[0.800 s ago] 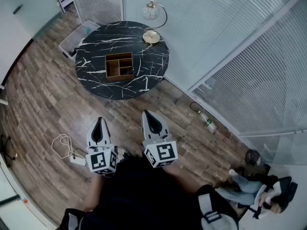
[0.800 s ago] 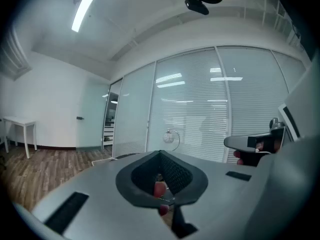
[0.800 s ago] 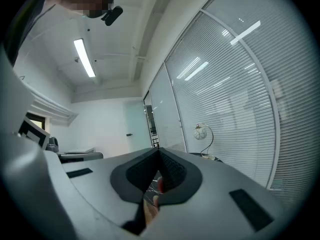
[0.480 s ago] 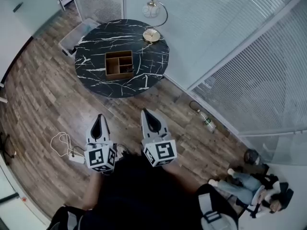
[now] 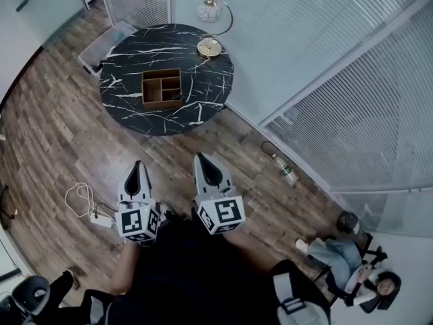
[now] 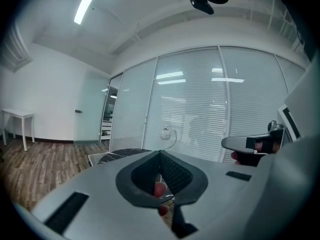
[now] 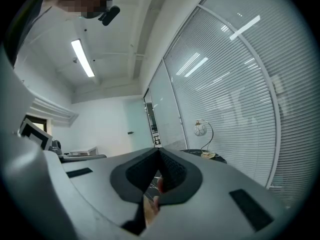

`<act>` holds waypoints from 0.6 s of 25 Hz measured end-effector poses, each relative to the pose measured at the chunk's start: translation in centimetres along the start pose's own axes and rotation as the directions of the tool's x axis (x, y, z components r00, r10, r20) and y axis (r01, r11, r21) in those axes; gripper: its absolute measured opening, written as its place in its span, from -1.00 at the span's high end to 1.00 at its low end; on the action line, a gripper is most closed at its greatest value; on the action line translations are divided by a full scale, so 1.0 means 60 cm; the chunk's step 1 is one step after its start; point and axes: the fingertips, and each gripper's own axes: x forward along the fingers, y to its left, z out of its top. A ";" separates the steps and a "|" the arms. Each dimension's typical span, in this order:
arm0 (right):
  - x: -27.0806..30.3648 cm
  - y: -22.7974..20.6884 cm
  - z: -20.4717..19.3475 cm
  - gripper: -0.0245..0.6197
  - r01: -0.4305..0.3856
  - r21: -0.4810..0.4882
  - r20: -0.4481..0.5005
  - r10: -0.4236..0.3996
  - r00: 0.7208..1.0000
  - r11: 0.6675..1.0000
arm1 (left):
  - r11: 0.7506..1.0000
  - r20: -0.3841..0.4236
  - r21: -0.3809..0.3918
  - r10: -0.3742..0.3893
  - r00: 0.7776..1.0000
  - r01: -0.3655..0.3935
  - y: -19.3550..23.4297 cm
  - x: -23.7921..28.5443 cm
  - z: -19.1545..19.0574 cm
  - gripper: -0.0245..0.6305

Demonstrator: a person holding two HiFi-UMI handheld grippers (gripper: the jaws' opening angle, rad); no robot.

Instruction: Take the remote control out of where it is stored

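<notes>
The round table point(image 5: 125, 107) has slid a little up and left. The left gripper point(image 5: 138, 165) and right gripper point(image 5: 201, 158) are pressed together, empty, well apart from it. The remote control point(image 5: 176, 95), probably that dark thing in the wooden box point(image 5: 144, 91), is not out yet.

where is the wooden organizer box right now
In the head view, upper left, the wooden organizer box sits near the middle of the round black marble table, with the gold lamp at the table's far right edge.

We see dark shapes in the brown wooden compartment tray point(image 5: 161, 105) on the round black marble table point(image 5: 128, 112), too small to identify.
</notes>
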 end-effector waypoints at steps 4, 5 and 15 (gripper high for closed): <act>0.001 -0.011 -0.006 0.92 -0.020 -0.020 -0.008 0.019 1.000 1.000 | 1.000 0.008 -0.002 -0.011 1.000 0.011 -0.019 0.005 -0.003 0.90; 0.002 -0.014 -0.008 0.92 -0.027 -0.023 -0.011 0.027 1.000 0.999 | 1.000 0.006 -0.007 -0.012 1.000 0.012 -0.023 0.008 -0.005 0.90; 0.003 -0.076 -0.005 0.92 -0.081 -0.020 -0.032 0.081 0.996 0.996 | 0.998 0.012 -0.067 0.012 1.000 -0.011 -0.078 0.056 -0.023 0.90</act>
